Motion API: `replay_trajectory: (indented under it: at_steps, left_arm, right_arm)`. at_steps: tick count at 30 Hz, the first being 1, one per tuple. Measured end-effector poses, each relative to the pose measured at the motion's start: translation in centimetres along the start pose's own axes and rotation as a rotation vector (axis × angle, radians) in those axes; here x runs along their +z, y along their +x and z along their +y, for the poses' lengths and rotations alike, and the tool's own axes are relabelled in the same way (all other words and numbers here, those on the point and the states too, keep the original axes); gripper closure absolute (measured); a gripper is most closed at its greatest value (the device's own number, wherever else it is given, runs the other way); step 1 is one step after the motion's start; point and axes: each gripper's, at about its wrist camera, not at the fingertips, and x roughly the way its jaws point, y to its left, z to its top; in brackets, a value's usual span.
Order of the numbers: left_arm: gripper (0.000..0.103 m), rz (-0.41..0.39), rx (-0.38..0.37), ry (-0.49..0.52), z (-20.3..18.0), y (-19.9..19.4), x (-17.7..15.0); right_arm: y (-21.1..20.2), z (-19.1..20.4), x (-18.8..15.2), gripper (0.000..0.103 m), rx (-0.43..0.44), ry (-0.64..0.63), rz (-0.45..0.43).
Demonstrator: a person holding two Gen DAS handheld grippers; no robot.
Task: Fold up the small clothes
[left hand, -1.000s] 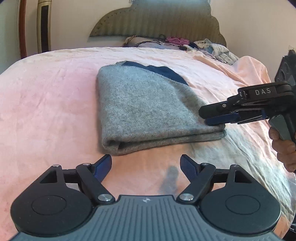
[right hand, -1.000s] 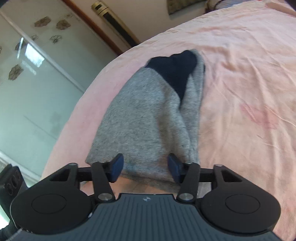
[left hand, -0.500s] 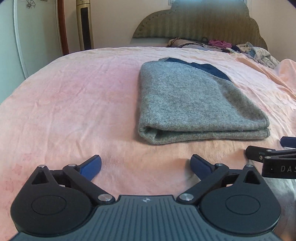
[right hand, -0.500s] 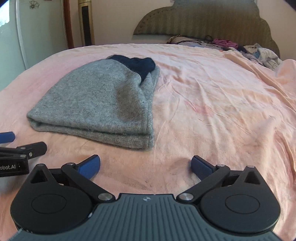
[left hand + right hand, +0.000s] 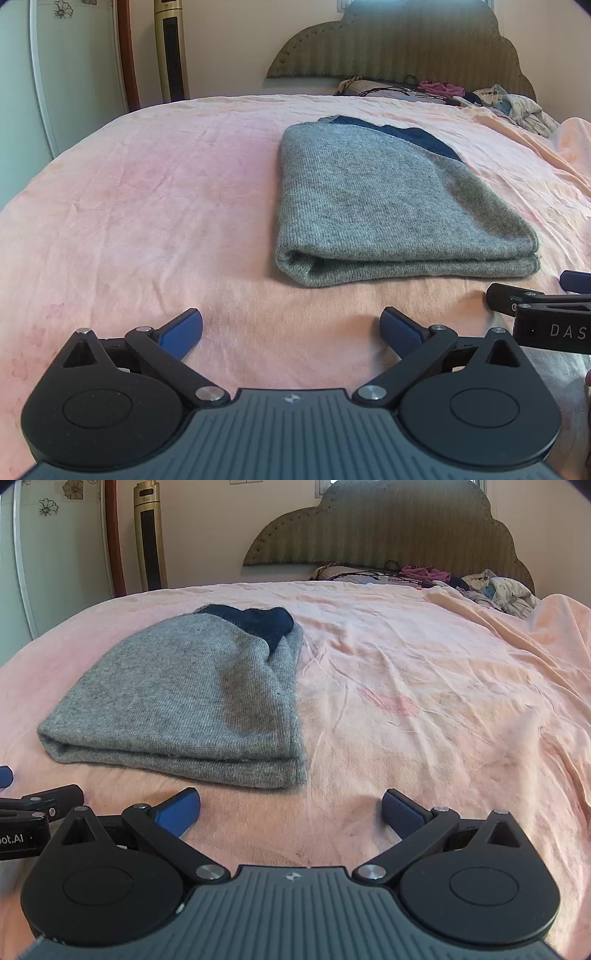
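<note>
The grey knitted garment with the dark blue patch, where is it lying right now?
The folded grey knitted garment lies flat on the pink bedsheet, just beyond both open grippers; it is right of centre in the left wrist view and left of centre in the right wrist view.

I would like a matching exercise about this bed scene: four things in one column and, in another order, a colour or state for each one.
Things:
1. folded garment
2. bed cover
3. left gripper
4. pile of clothes

Colour or state:
a. pink, spread flat
b. open, nothing between its fingers
c. grey with a dark blue part, lying folded
d. loose and unfolded, by the headboard

Pairs: 1-c, 2-a, 3-b, 4-d
</note>
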Motion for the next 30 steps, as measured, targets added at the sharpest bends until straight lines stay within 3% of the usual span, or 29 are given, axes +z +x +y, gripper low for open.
replay_trajectory:
  at_steps: [16,18,20,22,24,26,28,30]
  left_arm:
    - [0.0,-0.001,-0.005,0.001,0.1,-0.3,-0.2]
    - [0.0,0.002,-0.041,-0.019,0.7,-0.7,-0.1]
    - [0.0,-0.002,-0.127,-0.096,2.3,-1.2,0.2]
    - [0.0,-0.013,-0.273,-0.265,5.1,-1.3,0.6]
    - [0.0,0.012,-0.4,-0.454,7.8,-0.2,1.2]
    - [0.0,0.066,-0.509,-0.568,9.2,1.6,2.1]
    - [0.0,0.089,-0.573,-0.585,9.4,3.2,3.3]
    - [0.001,0.118,-0.582,-0.524,8.6,4.6,4.4]
  right_arm:
    - [-0.2,0.1,-0.2,0.0,0.006,0.002,-0.002]
    - [-0.3,0.0,-0.2,0.0,0.02,0.0,-0.001]
    - [-0.8,-1.0,0.0,0.0,0.084,0.03,0.007]
    - [-1.3,-2.8,0.6,0.0,0.185,0.122,0.028]
    - [-1.1,-5.5,2.0,0.0,0.355,0.269,0.079]
    - [0.2,-8.3,3.3,0.0,0.539,0.44,0.139]
    - [2.1,-9.6,4.7,0.0,0.682,0.532,0.198]
    - [3.8,-9.8,6.1,0.005,0.697,0.531,0.234]
